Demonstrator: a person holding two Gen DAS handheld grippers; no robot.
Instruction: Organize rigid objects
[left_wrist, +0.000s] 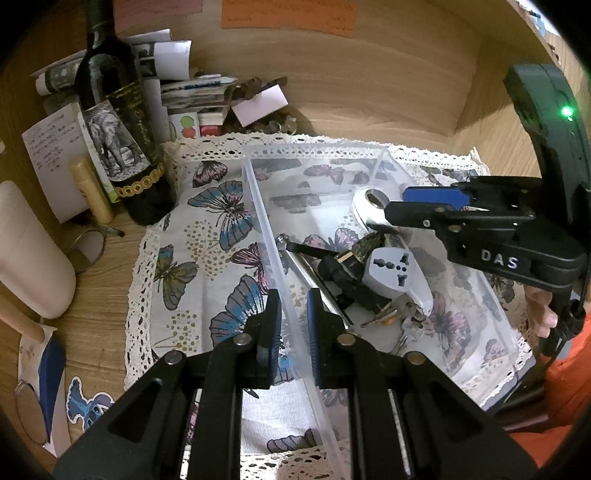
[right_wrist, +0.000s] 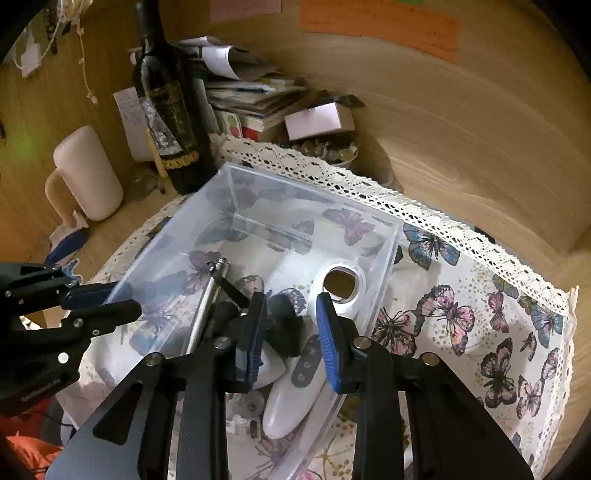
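My left claw (left_wrist: 293, 325) straddles the clear bin's (left_wrist: 258, 206) near wall, fingers parted. My right claw (right_wrist: 291, 332), spread, hovers over the white remote (right_wrist: 295, 391) lying inside the bin.

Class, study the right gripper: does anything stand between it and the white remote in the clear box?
Nothing visible does. The right gripper hangs open just above the white remote, which lies uncovered inside the clear box.

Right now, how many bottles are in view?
1: a dark wine bottle standing upright on the wooden surface, off the butterfly cloth, beyond the clear bin's far-left corner. Others may hide behind the paper clutter.
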